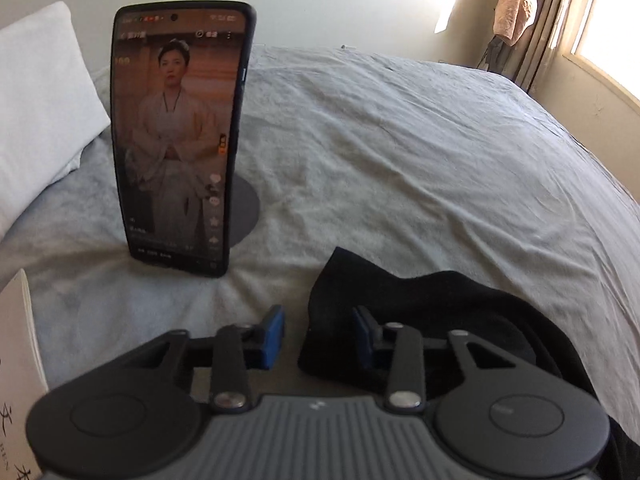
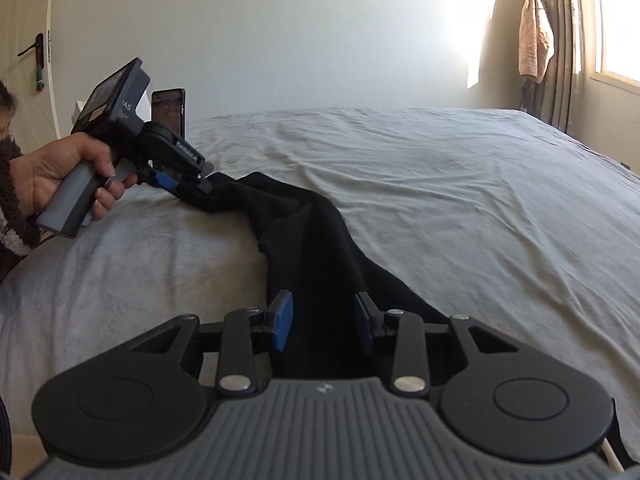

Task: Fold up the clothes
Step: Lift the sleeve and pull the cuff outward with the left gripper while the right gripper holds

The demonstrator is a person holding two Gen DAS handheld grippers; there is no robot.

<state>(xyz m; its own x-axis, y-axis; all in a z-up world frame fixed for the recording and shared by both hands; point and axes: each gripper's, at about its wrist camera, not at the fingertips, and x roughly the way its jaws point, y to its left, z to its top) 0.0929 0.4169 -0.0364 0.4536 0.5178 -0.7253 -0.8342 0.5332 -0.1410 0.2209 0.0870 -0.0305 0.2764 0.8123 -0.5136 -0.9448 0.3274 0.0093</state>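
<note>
Bed (image 1: 400, 152), left claw (image 1: 318, 326) angled downward

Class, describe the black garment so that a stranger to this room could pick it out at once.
Start at the wide bed with its pale grey rumpled cover. Near its front edge, right of the upright phone, a long black garment lies stretched across the cover. It is the only dark cloth there, unlike the white pillow and the pinkish towel hanging by the window.

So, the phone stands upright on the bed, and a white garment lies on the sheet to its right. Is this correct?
Not quite: the garment is black, not white, as the left wrist view shows. The phone does stand upright on the bed, garment to its right.
</note>
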